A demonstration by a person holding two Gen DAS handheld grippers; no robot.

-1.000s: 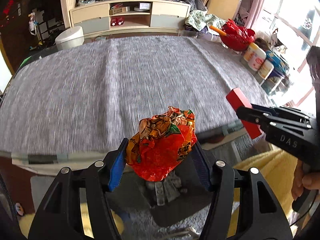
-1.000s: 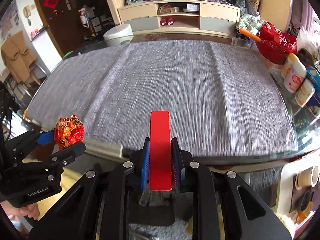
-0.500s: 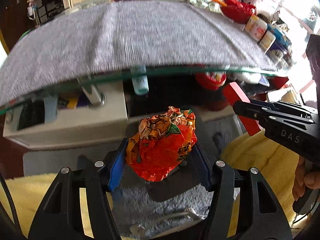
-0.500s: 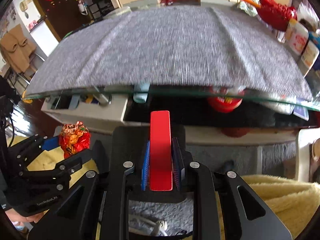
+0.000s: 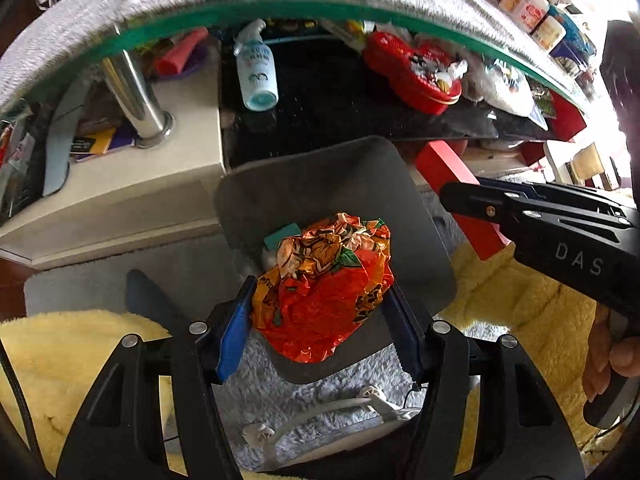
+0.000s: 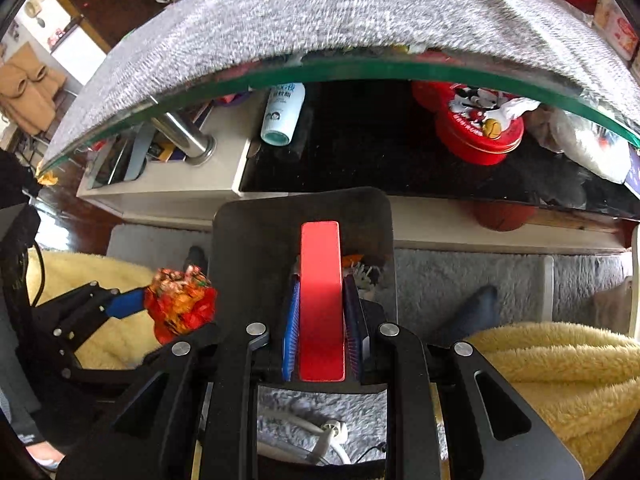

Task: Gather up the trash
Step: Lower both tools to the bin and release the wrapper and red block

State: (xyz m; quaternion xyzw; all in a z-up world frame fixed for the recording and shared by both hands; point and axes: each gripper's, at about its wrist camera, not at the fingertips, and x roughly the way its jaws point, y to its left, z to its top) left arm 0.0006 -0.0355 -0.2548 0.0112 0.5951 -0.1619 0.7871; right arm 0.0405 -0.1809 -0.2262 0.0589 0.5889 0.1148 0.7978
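My left gripper (image 5: 320, 312) is shut on a crumpled orange-red foil wrapper (image 5: 324, 284) and holds it over the open dark grey bin (image 5: 360, 184) on the floor. The wrapper also shows at the left of the right wrist view (image 6: 180, 304). My right gripper (image 6: 321, 320) is shut on a flat red box (image 6: 321, 296) and holds it over the same bin (image 6: 260, 232). The red box shows at the right of the left wrist view (image 5: 452, 180). Some trash lies in the bin.
The glass table edge (image 5: 280, 8) with its grey cloth hangs above the bin. On the shelf under it stand a lotion bottle (image 5: 256, 76), a red Mickey tin (image 6: 476, 128) and a chrome table leg (image 5: 136, 100). Yellow fleece (image 6: 552, 380) and cables (image 5: 340, 408) lie near.
Both grippers have dropped from above the tabletop to below its edge and now hang over the bin. Each keeps its hold on its item.
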